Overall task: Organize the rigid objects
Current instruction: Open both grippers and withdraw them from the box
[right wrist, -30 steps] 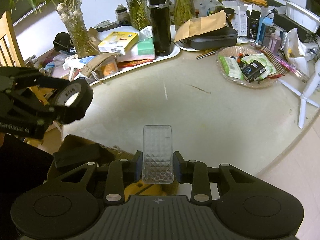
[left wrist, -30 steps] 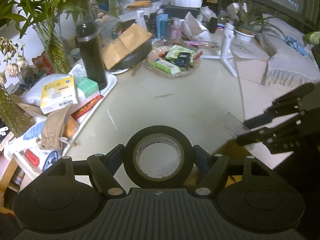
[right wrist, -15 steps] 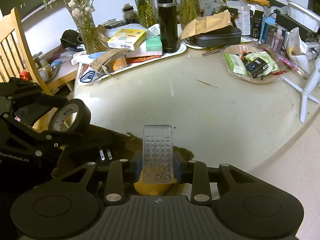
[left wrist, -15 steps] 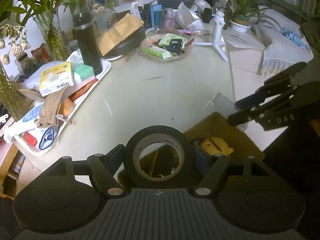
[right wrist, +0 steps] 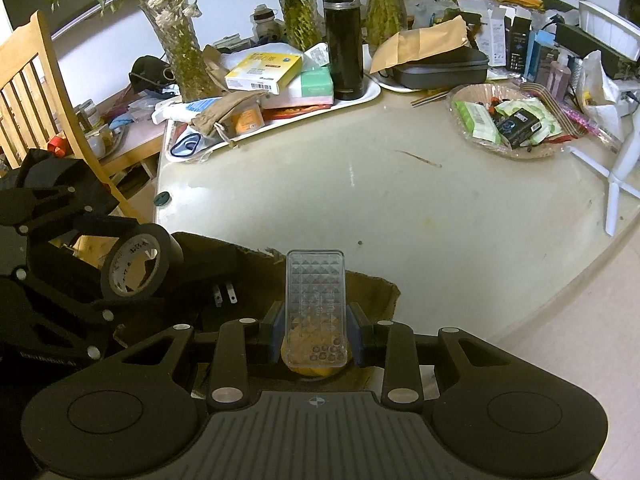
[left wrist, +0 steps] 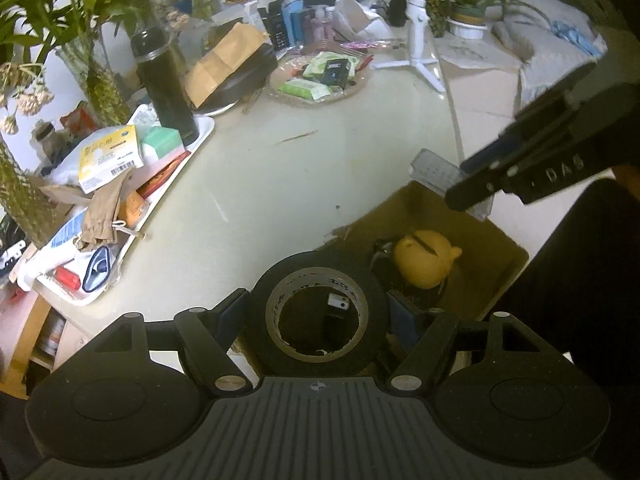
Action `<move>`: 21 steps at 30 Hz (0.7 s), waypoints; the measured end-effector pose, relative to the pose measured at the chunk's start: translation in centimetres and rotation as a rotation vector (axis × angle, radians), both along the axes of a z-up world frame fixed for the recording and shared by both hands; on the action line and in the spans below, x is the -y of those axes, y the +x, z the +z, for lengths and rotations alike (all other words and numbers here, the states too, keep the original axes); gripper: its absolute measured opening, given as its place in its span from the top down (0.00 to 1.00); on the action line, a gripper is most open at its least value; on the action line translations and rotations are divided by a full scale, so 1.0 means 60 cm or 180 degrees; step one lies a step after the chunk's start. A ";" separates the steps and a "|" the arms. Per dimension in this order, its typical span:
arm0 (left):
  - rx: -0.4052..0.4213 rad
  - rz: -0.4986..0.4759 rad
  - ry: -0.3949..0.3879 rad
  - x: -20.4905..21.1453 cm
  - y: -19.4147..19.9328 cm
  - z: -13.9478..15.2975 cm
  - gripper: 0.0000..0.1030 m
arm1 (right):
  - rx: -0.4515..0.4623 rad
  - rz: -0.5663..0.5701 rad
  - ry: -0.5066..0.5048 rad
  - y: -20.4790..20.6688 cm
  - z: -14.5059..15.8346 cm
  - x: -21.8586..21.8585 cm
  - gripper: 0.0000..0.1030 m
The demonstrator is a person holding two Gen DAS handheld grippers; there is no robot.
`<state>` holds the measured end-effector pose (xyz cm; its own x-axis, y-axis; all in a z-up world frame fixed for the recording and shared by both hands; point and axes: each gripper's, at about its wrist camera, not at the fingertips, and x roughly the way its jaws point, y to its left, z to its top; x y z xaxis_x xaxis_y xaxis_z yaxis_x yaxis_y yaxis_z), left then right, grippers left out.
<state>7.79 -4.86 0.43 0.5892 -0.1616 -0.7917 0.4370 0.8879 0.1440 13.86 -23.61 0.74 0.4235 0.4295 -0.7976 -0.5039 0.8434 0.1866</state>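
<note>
left gripper (left wrist: 320, 316) pinched tape (left wrist: 320, 308), lower centre | right gripper (right wrist: 316, 328) pinched clear case (right wrist: 315, 304) | both moved off table (left wrist: 248, 184) to over box (left wrist: 424, 216) | drop looked next

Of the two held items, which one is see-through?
The clear studded case in the right tool; the yellow object shows through it. The left tool holds an opaque black tape roll.
</note>
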 end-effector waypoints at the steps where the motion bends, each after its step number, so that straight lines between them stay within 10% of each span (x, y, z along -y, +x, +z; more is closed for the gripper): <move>1: 0.0006 -0.0017 0.0013 0.002 -0.003 -0.002 0.29 | -0.0002 0.0003 0.0003 -0.002 0.000 0.000 0.66; 12: 0.0359 -0.0291 0.0178 0.021 -0.033 -0.021 0.25 | -0.0026 -0.0009 0.0017 -0.008 -0.004 0.004 0.66; 21: 0.0162 0.0024 -0.0336 -0.029 -0.027 0.002 0.20 | -0.0061 -0.0050 0.0053 -0.012 -0.009 0.013 0.66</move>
<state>6.18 -3.14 0.55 0.6296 -0.2380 -0.7396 0.4248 0.9025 0.0713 13.16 -24.40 0.23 0.4150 0.4361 -0.7985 -0.4868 0.8479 0.2100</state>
